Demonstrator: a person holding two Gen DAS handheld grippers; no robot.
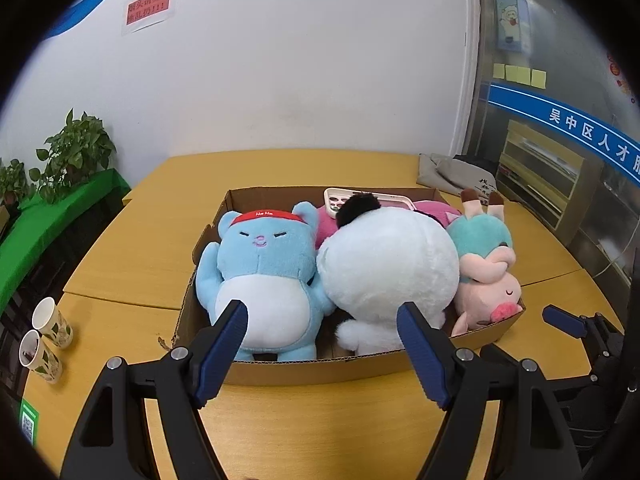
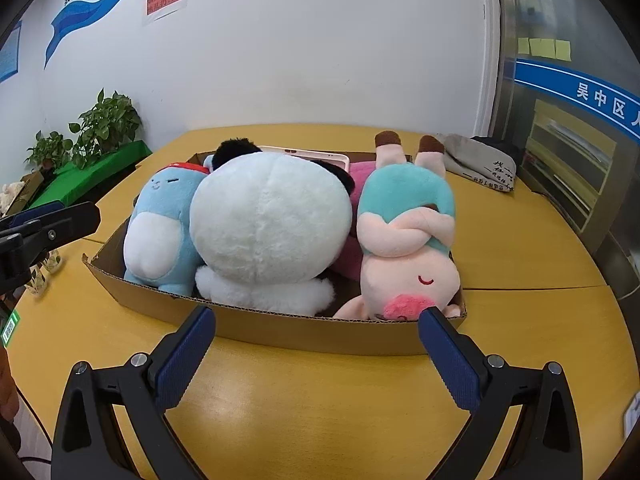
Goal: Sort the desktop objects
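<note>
Two blue fingers (image 1: 230, 344) of the left gripper (image 1: 322, 316) sit closest to the camera, spread wide with nothing between them. They point flat and forward, low over the yellow table (image 1: 320, 420), just short of the near wall of the box (image 1: 320, 372).

From left to right on the table: two paper cups (image 1: 46, 340) stand side by side near the left edge, well apart from the box. Green plants (image 1: 76, 152) stand behind them by the wall.

The box is open on top and full of soft toys. On its left lies the blue bear (image 1: 264, 276), face up, with a red band on its head. Next to it, touching, is the big white toy (image 1: 390, 264) with a black tuft on top. On the right is the pink pig (image 2: 408, 240), upside down, feet in the air, nose near the box's front corner. A pink phone case (image 1: 370, 200) leans at the back of the box.

The right gripper (image 2: 318, 316) is wide open too and holds nothing. It points level at the box front, its right finger (image 2: 448, 356) just under the pig's nose. Behind the box, to the right, a grey bag (image 2: 476, 160) lies on the table.
</note>
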